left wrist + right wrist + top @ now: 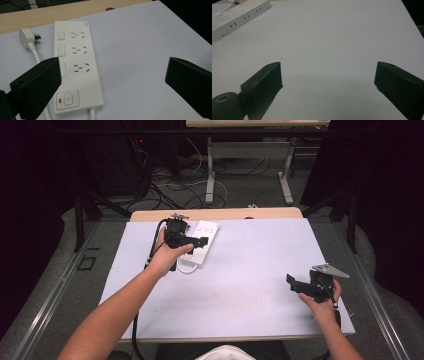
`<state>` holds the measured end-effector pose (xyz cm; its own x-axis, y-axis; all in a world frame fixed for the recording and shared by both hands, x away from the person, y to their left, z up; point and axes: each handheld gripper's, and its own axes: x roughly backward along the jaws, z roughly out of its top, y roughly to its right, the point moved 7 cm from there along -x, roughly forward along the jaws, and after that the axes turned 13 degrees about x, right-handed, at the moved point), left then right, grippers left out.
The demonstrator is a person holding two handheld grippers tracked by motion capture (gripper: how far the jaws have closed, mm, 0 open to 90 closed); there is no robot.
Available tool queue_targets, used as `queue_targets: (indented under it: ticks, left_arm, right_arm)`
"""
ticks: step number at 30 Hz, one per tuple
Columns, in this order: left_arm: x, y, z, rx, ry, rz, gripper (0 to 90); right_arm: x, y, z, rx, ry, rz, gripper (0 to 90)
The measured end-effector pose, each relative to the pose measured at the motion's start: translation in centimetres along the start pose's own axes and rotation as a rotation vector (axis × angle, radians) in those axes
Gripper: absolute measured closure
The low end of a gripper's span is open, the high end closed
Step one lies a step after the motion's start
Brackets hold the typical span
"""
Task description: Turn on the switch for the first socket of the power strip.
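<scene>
A white power strip (75, 67) lies flat on the white table cover near its far left, with three sockets, three rocker switches and a main button beside a red light. Its white plug (26, 37) lies loose on the table next to it, prongs bare, the cable running back along the strip. My left gripper (112, 65) hovers over the strip (207, 232) with its jaws wide apart and nothing between them. In the high view that left gripper (197, 241) covers the strip's near half. My right gripper (296, 284) is held at the table's right front, open and holding nothing; its own view (328, 67) shows the strip (237, 15) far off.
The white cover (250, 270) spreads over a wooden table whose bare edge (215, 214) shows at the back. Beyond it stand a desk frame (210, 170) and loose floor cables (170, 185). Dark drapes close in both sides.
</scene>
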<state>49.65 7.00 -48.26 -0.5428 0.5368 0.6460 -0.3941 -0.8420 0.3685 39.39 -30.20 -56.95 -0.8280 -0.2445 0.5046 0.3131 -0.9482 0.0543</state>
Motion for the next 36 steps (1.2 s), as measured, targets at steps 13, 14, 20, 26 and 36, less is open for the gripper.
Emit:
queue_targets:
  ticks: [13,14,20,26,36]
  left_arm:
    - [2.0,2.3,-1.9,-0.066,-0.009,-0.047,0.3]
    - [2.1,2.3,-2.0,-0.07,-0.004,-0.048,0.3]
    - [3.1,2.2,-2.3,-0.056,0.023,-0.052,0.5]
    - [4.1,1.6,-2.9,-0.029,0.041,-0.052,0.5]
    - [5.0,0.2,-5.5,-0.011,0.015,-0.011,0.6]
  right_arm:
    - [0.0,-0.1,0.0,-0.002,0.005,0.0,7.0]
    - [0.0,-0.1,0.0,-0.002,0.005,0.0,7.0]
    - [0.0,0.0,0.0,-0.005,0.003,-0.004,7.0]
    - [0.0,-0.1,0.0,-0.005,0.003,-0.002,7.0]
    - [0.0,-0.1,0.0,0.004,0.002,0.004,7.0]
